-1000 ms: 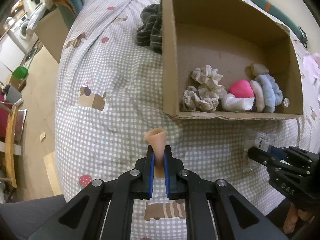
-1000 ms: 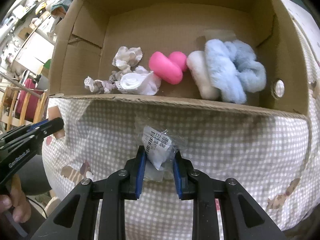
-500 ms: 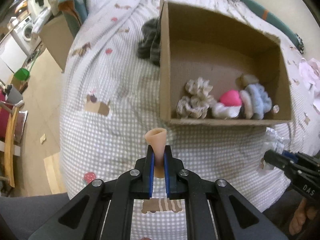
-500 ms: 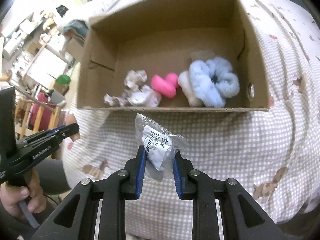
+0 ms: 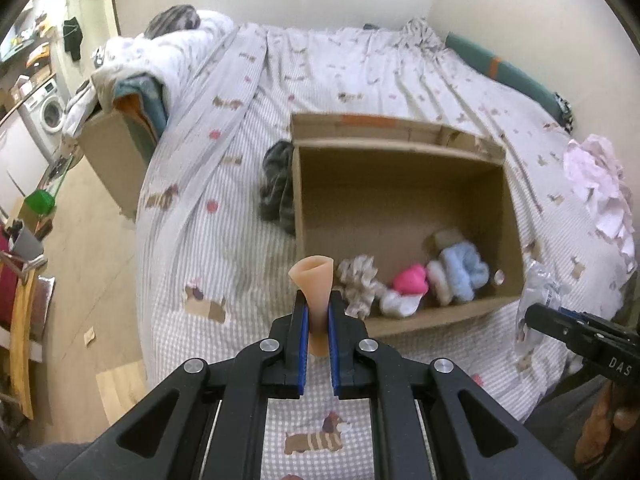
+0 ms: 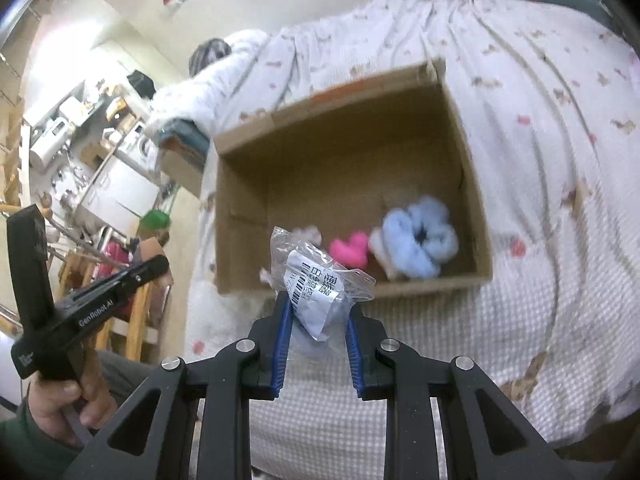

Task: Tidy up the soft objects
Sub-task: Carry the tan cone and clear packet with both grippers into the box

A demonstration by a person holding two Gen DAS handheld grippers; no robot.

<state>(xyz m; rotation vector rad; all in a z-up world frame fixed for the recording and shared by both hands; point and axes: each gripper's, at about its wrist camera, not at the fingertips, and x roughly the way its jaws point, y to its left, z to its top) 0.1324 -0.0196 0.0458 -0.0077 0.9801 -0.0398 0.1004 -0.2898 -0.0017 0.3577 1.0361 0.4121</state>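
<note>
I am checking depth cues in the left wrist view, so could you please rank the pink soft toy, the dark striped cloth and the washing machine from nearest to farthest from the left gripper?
1. Pink soft toy, inside the cardboard box, just right of the left gripper.
2. Dark striped cloth, on the bed against the box's left wall.
3. Washing machine, far left, off the bed.

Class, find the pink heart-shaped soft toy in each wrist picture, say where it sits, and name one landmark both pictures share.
Left wrist view: the pink heart toy lies low and right of centre, inside the cardboard box near its front wall.
Right wrist view: the toy sits near centre, just behind the held plastic bag.
Shared landmark: the fluffy blue scrunchie, right of the toy.
</note>
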